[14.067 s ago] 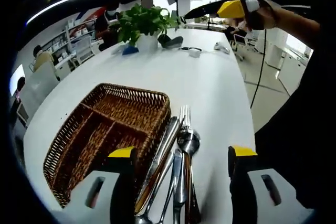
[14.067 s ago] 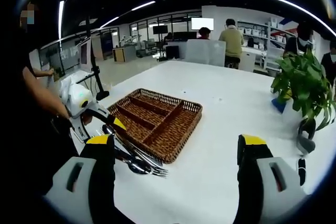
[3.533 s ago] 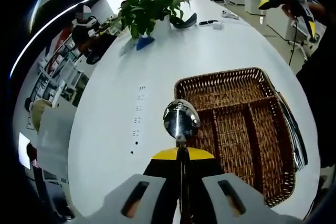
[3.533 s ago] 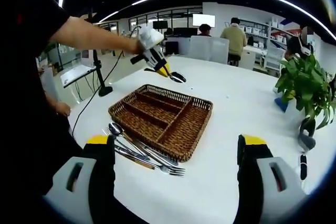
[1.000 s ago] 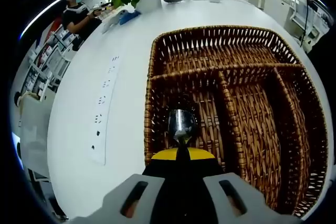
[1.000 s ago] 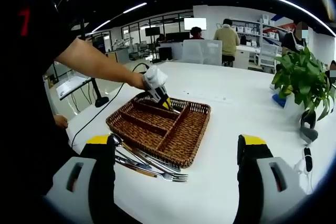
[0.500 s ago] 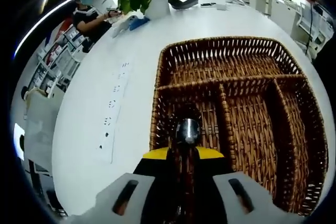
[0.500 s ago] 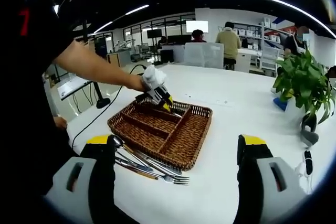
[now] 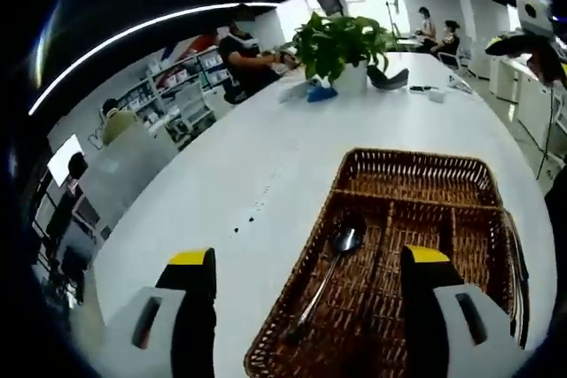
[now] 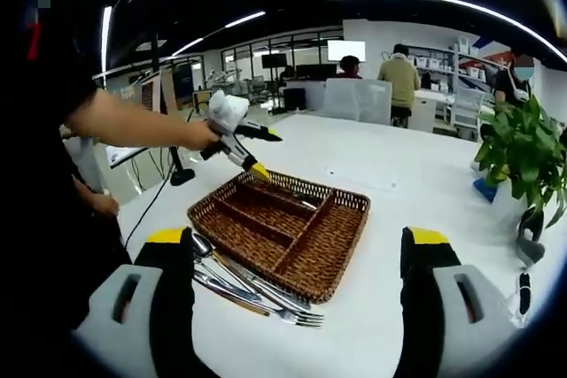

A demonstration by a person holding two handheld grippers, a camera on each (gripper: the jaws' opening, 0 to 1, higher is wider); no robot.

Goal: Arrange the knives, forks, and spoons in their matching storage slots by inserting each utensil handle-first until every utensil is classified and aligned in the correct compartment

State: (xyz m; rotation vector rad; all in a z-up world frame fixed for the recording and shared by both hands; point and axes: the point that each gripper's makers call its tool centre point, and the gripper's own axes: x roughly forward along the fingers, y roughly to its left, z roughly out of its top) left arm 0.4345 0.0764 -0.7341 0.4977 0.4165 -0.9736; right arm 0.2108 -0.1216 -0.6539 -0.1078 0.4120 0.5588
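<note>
Close up, spoon [image 9: 330, 265] in basket [image 9: 416, 168], cutlery pile [image 10: 248, 285] outside

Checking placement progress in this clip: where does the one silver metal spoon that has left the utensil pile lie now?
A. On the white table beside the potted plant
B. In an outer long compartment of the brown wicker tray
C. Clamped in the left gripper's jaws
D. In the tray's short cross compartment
B: the silver metal spoon lies inside the brown wicker tray, in an outer long slot, and the left gripper above it is open.
</note>
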